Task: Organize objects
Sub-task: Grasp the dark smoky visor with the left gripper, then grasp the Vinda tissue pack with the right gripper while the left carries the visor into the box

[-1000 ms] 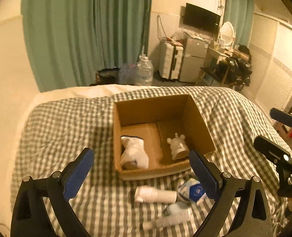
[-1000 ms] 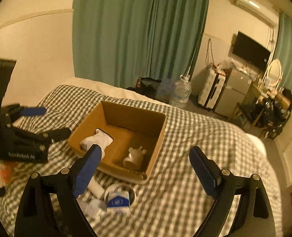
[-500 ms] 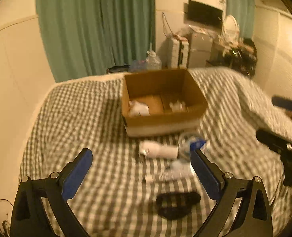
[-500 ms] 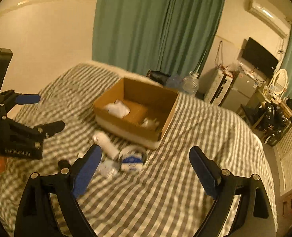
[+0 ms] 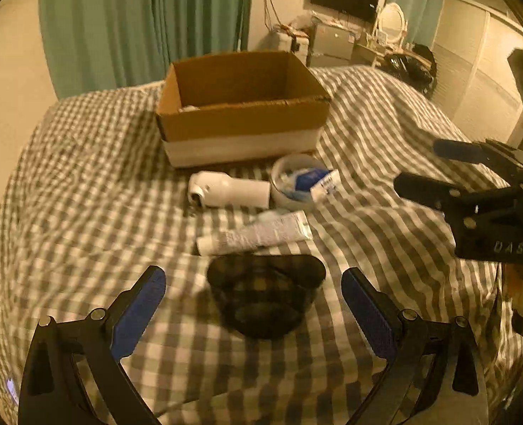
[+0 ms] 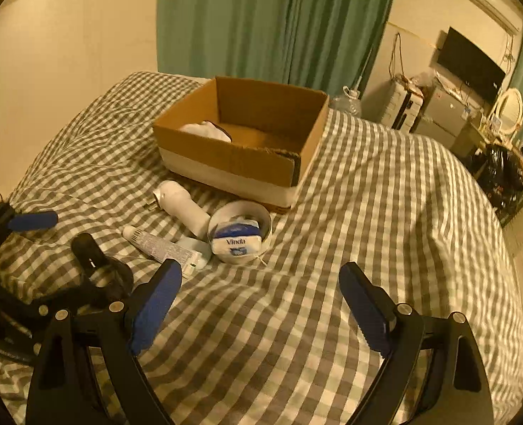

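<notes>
- Lying nearest the left gripper [image 5: 253, 301], the dark bowl [image 5: 265, 295] sits on the bed [image 5: 84, 184], between the blue pads and in front of the other loose items; it looks see-through and thin, so probably light, stiff and a little slippery, and best taken by the rim.
- Just beyond it lies the tube [image 5: 254, 236], soft and light by the look of it; a pinch across its middle should do, though it may squash.
- The white bottle [image 5: 230, 190] lies on its side just in front of the box [image 5: 242, 106]; round and smooth, it could roll, so grip across the body.
- Touching the bottle's end, the white bowl [image 6: 240, 231] holds a tissue pack [image 6: 237, 239]; lift by the rim and keep it level or the pack may slide out.
- The box stands open behind them, with something white [image 6: 206, 130] already inside.
- Left jaws are spread wide, holding nothing and touching nothing.
- The right gripper [image 6: 258, 301] hovers over bare bedding, right of the items; its jaws are also wide and empty.
</notes>
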Motion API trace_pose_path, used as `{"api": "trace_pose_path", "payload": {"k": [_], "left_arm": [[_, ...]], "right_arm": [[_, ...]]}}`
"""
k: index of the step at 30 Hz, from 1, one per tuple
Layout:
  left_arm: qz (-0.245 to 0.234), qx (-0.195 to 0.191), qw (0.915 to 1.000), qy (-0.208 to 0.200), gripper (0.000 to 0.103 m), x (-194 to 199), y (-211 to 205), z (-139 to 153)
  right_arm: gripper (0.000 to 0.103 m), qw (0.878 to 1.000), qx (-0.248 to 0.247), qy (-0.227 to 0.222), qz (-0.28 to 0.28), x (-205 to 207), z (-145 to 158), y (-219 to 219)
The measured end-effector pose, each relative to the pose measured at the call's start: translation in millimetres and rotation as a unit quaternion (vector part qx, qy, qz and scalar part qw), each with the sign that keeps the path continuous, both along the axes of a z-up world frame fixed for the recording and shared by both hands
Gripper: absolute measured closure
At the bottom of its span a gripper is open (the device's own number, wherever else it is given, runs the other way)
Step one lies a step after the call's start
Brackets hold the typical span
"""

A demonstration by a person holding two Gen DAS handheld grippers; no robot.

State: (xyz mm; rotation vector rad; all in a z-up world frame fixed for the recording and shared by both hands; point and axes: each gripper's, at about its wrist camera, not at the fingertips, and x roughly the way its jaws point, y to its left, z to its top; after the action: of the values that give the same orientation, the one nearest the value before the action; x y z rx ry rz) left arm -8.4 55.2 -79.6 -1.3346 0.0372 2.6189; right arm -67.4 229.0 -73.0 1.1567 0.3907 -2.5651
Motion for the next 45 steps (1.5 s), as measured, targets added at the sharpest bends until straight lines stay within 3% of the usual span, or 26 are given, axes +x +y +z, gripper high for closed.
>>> {"api": "trace_pose_path", "payload": {"k": [6, 9, 11, 12, 13, 19, 23, 33, 39, 45], "left_arm": [[0.010, -0.035, 0.9989, -0.032, 0.001, -14.6, 5.6, -26.4], [0.018, -0.026, 0.9981, -0.052, 0.001, -22.4, 3.8, -37.4], [0.014, -0.023, 0.9984, -0.050, 0.007, -25.0, 4.6, -39.0], [0.004, -0.011, 0.9986, -0.052, 0.020, -25.8, 5.3, -38.9], [-0.002, -0.003, 0.9985, -0.056, 0.026, -27.3, 5.8, -38.5], [0.013, 0.012, 0.9988, -0.047, 0.026, -29.2, -7.7, -26.4], [0.023, 0.020, 0.9993, -0.020, 0.026, -35.4, -20.5, -4.0], [0.054, -0.009, 0.9978, 0.037, 0.026, -83.2, -41.7, 32.5], [0.051, -0.021, 0.9976, 0.043, 0.026, -112.7, -37.8, 24.7], [0.040, -0.032, 0.9985, 0.018, 0.026, -123.7, -38.9, -10.3]], "right_arm": [[0.012, 1.000, -0.010, -0.013, -0.011, -9.8, -12.4, 5.3], [0.012, 1.000, -0.017, -0.017, -0.013, -15.6, -15.9, 5.2], [0.012, 1.000, -0.015, -0.020, -0.016, -19.8, -19.5, 2.9], [0.012, 1.000, -0.014, -0.020, -0.018, -21.8, -21.0, 1.7], [0.012, 0.999, -0.013, -0.021, -0.022, -24.0, -22.2, 0.4], [0.012, 0.999, -0.003, -0.015, -0.028, -31.0, -22.4, -12.2], [0.012, 1.000, -0.004, -0.018, -0.025, -35.3, -24.9, -14.5], [0.012, 0.999, -0.013, -0.038, -0.033, -66.2, -33.0, -11.1], [0.012, 0.996, -0.022, -0.079, -0.024, -97.6, -51.5, -18.3], [0.016, 0.991, -0.002, -0.133, -0.001, -107.5, -81.1, -35.4]]}}
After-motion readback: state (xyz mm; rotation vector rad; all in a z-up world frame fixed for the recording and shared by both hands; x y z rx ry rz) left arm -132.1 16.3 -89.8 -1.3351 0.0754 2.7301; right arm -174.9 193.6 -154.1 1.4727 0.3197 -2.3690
